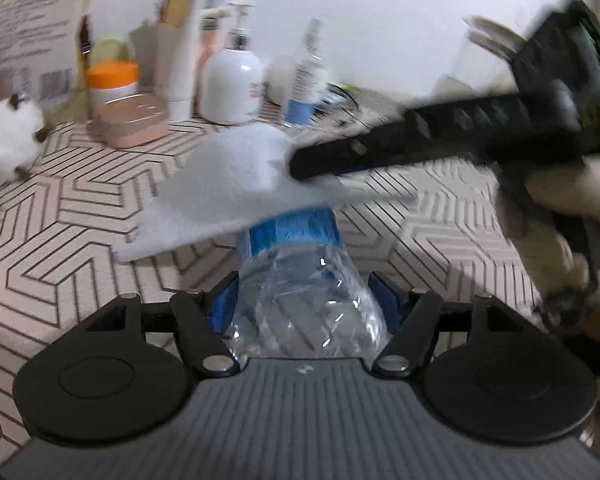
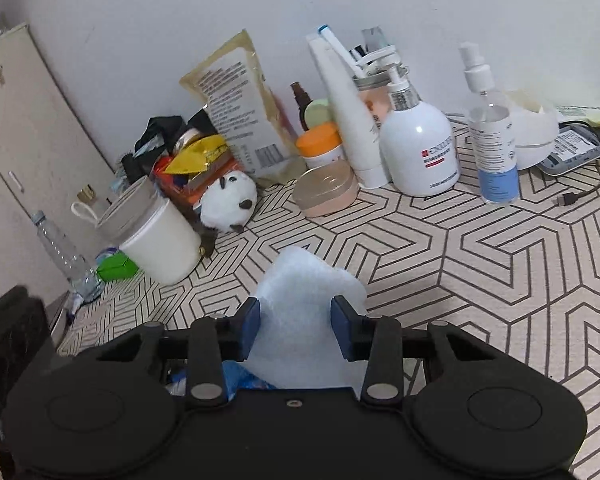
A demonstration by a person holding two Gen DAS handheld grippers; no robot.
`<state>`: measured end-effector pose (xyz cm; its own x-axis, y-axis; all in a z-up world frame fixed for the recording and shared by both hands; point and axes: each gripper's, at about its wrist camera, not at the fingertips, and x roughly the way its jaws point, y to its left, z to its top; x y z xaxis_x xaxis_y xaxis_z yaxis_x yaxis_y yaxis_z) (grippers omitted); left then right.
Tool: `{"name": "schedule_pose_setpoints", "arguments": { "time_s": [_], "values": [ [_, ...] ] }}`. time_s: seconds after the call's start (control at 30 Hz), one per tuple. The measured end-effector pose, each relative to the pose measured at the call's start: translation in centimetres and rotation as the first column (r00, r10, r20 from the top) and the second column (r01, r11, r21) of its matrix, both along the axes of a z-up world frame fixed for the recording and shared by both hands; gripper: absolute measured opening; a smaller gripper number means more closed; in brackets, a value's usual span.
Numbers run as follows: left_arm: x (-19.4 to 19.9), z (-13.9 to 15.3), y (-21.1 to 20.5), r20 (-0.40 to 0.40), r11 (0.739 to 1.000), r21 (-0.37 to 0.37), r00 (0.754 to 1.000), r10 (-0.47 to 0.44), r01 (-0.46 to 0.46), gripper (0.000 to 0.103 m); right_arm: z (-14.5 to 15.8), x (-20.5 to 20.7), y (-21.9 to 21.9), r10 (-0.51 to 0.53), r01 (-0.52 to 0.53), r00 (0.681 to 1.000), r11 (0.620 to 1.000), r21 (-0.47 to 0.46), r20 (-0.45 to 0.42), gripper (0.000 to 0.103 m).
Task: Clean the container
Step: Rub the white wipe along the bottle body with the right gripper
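Clamping a clear plastic bottle between its blue pads, the left hand-held gripper is holding it above the patterned desk, while the right hand-held gripper is pinching a white cloth lying across the bottle's blue-labelled far end.
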<state>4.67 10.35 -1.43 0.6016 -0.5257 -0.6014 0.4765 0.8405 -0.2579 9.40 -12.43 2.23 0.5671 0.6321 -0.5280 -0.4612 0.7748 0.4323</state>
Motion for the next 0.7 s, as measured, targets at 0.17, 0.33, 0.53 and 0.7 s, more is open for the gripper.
{"name": "schedule_pose_setpoints", "arguments": {
  "time_s": [0.17,0.33,0.53,0.7],
  "values": [
    [0.5,-0.3,0.4,-0.013,0.998,0.014,0.998,0.066,-0.066,0.068,-0.3,-0.5,1.4,0.064,-0.064,0.998,0.998,-0.024,-0.002,0.045],
    [0.9,-0.2,0.5,-0.016,0.997,0.013,0.997,0.081,-0.08,0.068,-0.5,-1.0,2.5,0.156,-0.156,0.987,0.988,0.008,-0.03,0.045],
    [0.9,-0.1,0.4,-0.012,0.996,0.019,0.997,0.083,-0.082,0.068,-0.5,-1.4,2.5,0.22,-0.218,0.973,0.975,0.039,-0.065,0.045],
    [0.6,-0.2,0.2,0.01,0.992,0.048,0.994,0.113,-0.113,0.067,-0.8,-1.0,2.6,0.152,-0.151,0.988,0.988,0.039,-0.018,0.045]
  ]
}}
